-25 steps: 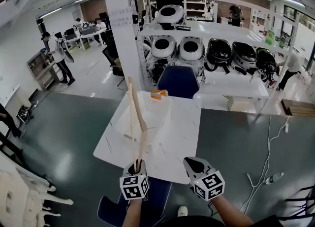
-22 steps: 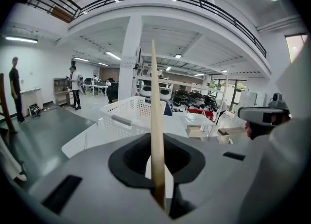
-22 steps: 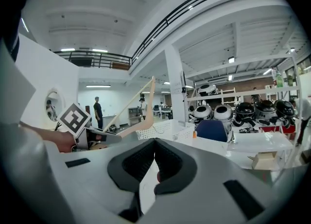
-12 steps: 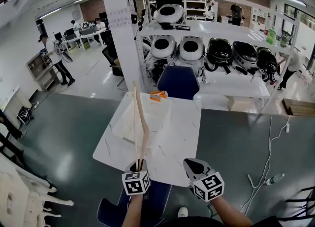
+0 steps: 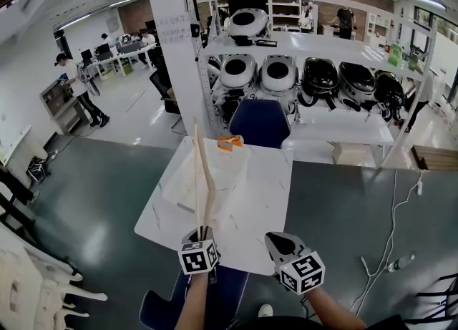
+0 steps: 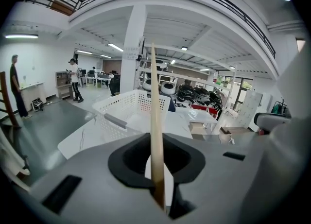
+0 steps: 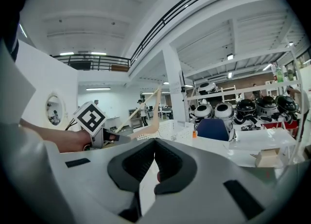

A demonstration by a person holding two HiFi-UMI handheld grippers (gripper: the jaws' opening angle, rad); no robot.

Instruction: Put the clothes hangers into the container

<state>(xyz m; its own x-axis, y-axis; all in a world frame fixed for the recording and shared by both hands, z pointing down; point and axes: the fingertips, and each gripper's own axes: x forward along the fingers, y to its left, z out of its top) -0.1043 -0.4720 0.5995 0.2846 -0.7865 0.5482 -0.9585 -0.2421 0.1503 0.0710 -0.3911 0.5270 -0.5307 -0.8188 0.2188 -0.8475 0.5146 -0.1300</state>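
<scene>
**Hanger pinched and up in the air, basket right in front**

So my left gripper [image 5: 202, 235] had its fingers closed down narrow on the wooden hanger [image 5: 203, 178]. It was clamped near one end, so the rest stood up and leaned away from me over the worktop [image 5: 263, 196]. In the left gripper view it was edge-on, just a thin pale strip running up between the pads. My right gripper [image 5: 281, 242] hung beside it over the near edge of the worktop, fingers together, nothing in them.

Step-wise I'd call this the carry: hanger picked up, not yet in the container [image 5: 237, 162]. That sat just ahead on the worktop, long side running away from me. In the head view the hanger's top lined up over it, though I couldn't tell how far above the rim it was.

Next move, as I read it, was to tip the hanger flatter so it went in lengthwise, lower it past the rim, then let go. With something that long, I figured the angle mattered more than the reach.

Materials:
- **Hanger:** light bare-looking wood, flat and slim, with a thin bar across. Rigid, maybe a bit slippery under the pads.
- **Container:** white plastic, rectangular, walls full of small holes.
- **Worktop:** white with faint marbled veins, smooth.

There was also a small orange thing [image 5: 230, 139] at the container's far end, and I couldn't make out what it was.
</scene>
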